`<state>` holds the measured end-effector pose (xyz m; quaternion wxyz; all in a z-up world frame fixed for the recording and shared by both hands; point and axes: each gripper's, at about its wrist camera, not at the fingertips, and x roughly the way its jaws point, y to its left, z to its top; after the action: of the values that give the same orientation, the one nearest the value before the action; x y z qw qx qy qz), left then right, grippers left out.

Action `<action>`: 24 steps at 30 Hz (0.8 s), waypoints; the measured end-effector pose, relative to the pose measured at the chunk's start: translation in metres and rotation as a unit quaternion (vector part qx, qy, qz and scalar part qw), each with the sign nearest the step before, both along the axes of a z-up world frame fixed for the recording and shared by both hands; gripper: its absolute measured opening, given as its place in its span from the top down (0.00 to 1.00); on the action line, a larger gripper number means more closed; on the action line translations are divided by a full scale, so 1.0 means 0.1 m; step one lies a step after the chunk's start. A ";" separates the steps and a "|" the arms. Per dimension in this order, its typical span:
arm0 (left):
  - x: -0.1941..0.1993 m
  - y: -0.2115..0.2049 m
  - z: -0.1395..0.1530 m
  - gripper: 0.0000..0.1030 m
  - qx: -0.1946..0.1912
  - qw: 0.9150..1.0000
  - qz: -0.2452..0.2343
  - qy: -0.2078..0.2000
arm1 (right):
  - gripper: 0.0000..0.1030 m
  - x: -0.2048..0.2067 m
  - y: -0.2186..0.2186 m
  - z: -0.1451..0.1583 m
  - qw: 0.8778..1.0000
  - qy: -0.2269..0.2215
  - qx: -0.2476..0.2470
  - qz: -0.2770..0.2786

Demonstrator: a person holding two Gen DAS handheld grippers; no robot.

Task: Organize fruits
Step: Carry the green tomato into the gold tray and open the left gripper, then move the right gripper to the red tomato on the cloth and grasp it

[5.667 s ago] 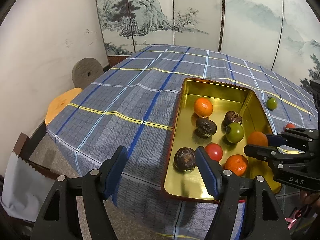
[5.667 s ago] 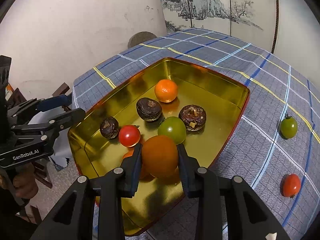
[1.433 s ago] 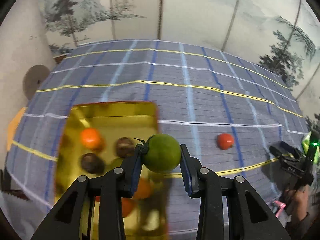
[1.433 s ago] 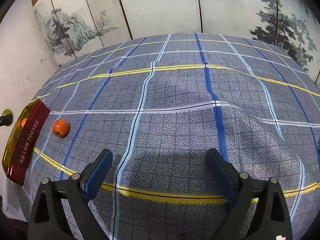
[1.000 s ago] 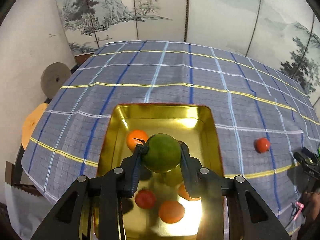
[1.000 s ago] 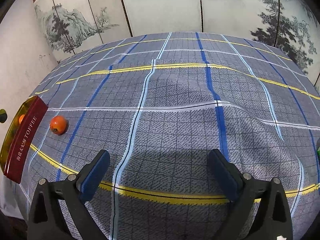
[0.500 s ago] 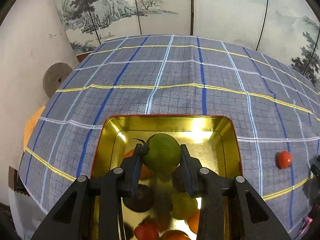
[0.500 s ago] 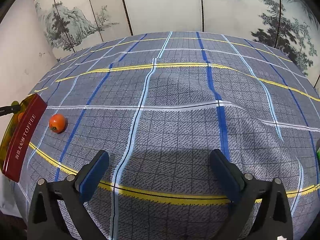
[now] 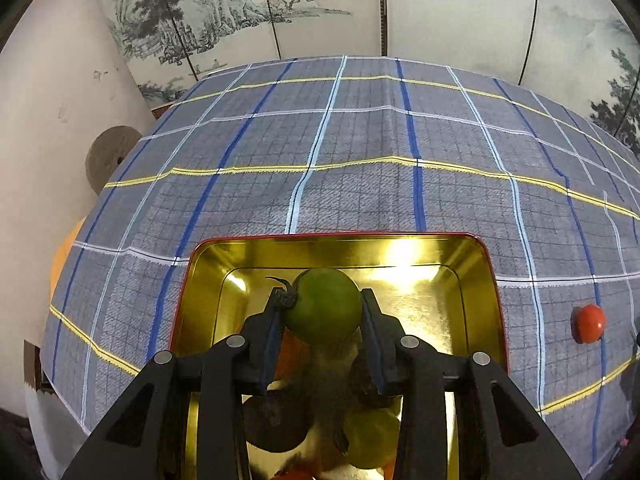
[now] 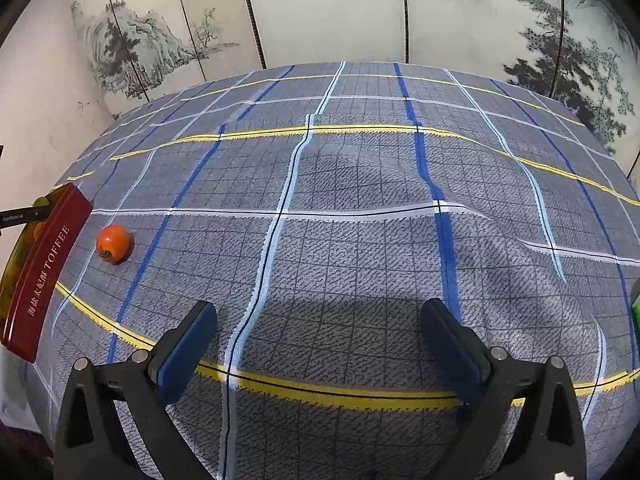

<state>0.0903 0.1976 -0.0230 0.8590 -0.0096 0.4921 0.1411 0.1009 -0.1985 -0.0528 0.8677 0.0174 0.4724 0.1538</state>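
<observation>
My left gripper (image 9: 324,320) is shut on a green tomato (image 9: 325,304) and holds it over the far half of the gold tin tray (image 9: 460,280). Under it lie several fruits: a dark brown one (image 9: 276,424), a yellow-green one (image 9: 372,436) and orange ones, partly hidden by the fingers. A red tomato (image 9: 588,322) lies on the cloth right of the tray; it also shows in the right wrist view (image 10: 113,243). My right gripper (image 10: 318,348) is open and empty over bare cloth. The tray's red side (image 10: 44,276) shows at the far left there.
The table wears a blue-grey plaid cloth (image 9: 360,152) and a painted folding screen (image 9: 320,8) stands behind it. A round stone disc (image 9: 108,156) and an orange stool (image 9: 66,248) stand off the table's left edge.
My left gripper has carried the green tomato from the cloth right of the tray to over the tray and forward toward its far end. The right gripper has hardly moved.
</observation>
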 end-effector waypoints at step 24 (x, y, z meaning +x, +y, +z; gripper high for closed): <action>-0.15 -0.12 0.22 0.34 0.059 0.998 -0.004 -0.034 | 0.01 0.00 0.00 0.00 1.000 0.000 -0.001 0.000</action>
<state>0.0755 0.1856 -0.0008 0.8746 0.0386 0.4538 0.1664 0.1008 -0.1980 -0.0527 0.8676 0.0164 0.4727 0.1534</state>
